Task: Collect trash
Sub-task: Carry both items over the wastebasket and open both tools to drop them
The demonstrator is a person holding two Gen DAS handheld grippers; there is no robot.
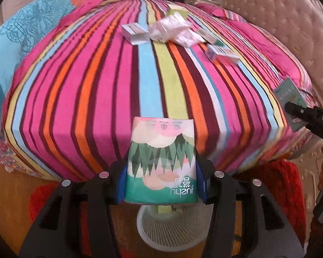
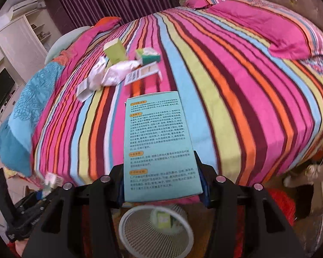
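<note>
My left gripper (image 1: 161, 185) is shut on a green and pink tissue pack (image 1: 161, 161), held just off the foot of the bed above a white mesh waste basket (image 1: 174, 230). In the right wrist view my right gripper (image 2: 162, 185) is shut on a flat light-blue box (image 2: 159, 144) printed with text, above the same waste basket (image 2: 140, 236), which has a green carton (image 2: 163, 217) inside. The right gripper (image 1: 299, 116) with its box (image 1: 290, 99) shows at the right edge of the left view. More trash lies mid-bed: crumpled white wrappers (image 1: 174, 31), small boxes (image 1: 133, 33), a green carton (image 2: 115, 50).
The bed (image 2: 226, 86) has a striped pink, orange and blue cover, a pink pillow (image 2: 275, 30) and a padded headboard (image 1: 280, 10). A blue patterned blanket (image 1: 15, 43) lies at its left side. A red rug (image 1: 286, 182) covers the wooden floor beside the basket.
</note>
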